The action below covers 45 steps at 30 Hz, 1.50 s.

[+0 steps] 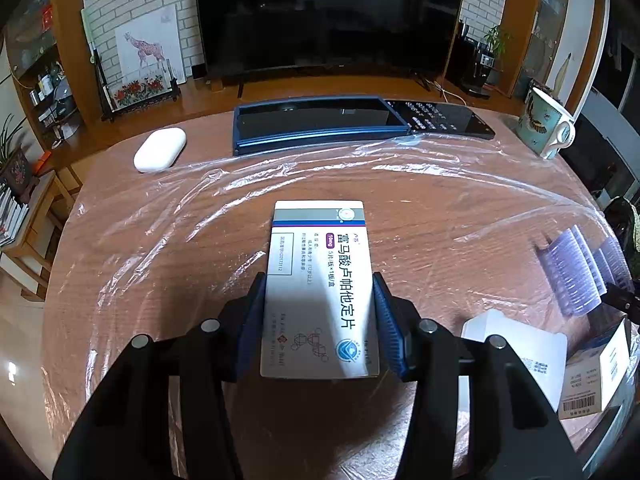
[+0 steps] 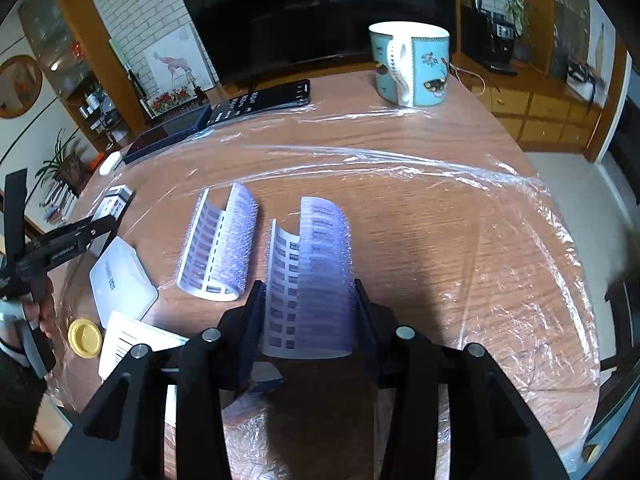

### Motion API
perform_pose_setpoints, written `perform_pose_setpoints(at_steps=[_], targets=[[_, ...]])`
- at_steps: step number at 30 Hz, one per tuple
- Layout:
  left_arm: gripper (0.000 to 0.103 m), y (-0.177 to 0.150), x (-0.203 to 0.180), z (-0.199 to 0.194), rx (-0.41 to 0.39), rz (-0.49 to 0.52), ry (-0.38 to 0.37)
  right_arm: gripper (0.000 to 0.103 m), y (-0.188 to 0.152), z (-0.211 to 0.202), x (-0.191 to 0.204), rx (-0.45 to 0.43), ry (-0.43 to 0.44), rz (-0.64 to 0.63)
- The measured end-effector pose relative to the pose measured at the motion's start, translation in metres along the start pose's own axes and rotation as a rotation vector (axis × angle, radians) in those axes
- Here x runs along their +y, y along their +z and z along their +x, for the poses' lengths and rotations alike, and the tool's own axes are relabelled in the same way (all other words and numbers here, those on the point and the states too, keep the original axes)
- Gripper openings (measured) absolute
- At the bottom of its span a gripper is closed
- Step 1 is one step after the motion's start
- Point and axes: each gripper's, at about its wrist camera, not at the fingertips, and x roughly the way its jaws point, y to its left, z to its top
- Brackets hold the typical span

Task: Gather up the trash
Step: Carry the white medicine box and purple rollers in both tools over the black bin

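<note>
A white medicine box (image 1: 320,260) with purple and blue print lies flat on the plastic-covered table. My left gripper (image 1: 319,284) is shut on it, the blue pads (image 1: 256,320) pressing both long sides. My right gripper (image 2: 309,286) is shut on a curled purple-and-white label sheet (image 2: 316,248), gripped at its near end. A second curled sheet (image 2: 224,248) lies just left of it on the film. In the right wrist view the left gripper's black frame (image 2: 64,248) and a hand appear at the far left.
Clear plastic film (image 1: 200,208) covers the round wooden table. A white box (image 1: 516,352), a barcoded carton (image 1: 596,376), a white lid (image 2: 120,276), a yellow cap (image 2: 84,338) and a leaflet (image 2: 128,344) lie near. A mug (image 2: 414,64), blue case (image 1: 320,124), phone (image 1: 440,118) and white pod (image 1: 160,150) stand farther back.
</note>
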Motion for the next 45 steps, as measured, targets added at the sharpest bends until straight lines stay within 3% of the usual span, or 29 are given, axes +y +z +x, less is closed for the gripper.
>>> perform_pose_setpoints(at_steps=[8,21,29,45], targets=[[0.052,0.001,-0.001,-0.016,-0.036,-0.015,-0.017,0.042,0.01,-0.011,-0.011,-0.047,0.056,0.07],[0.052,-0.017,-0.009,-0.056,-0.072,-0.034,-0.06,0.042,0.015,-0.045,0.026,-0.115,0.143,0.009],[0.052,-0.034,-0.009,-0.072,-0.077,-0.026,-0.064,0.042,-0.002,-0.056,0.054,-0.108,0.186,-0.023],[0.052,-0.062,-0.015,-0.099,-0.088,-0.002,-0.122,0.042,-0.04,-0.071,0.071,-0.091,0.169,-0.005]])
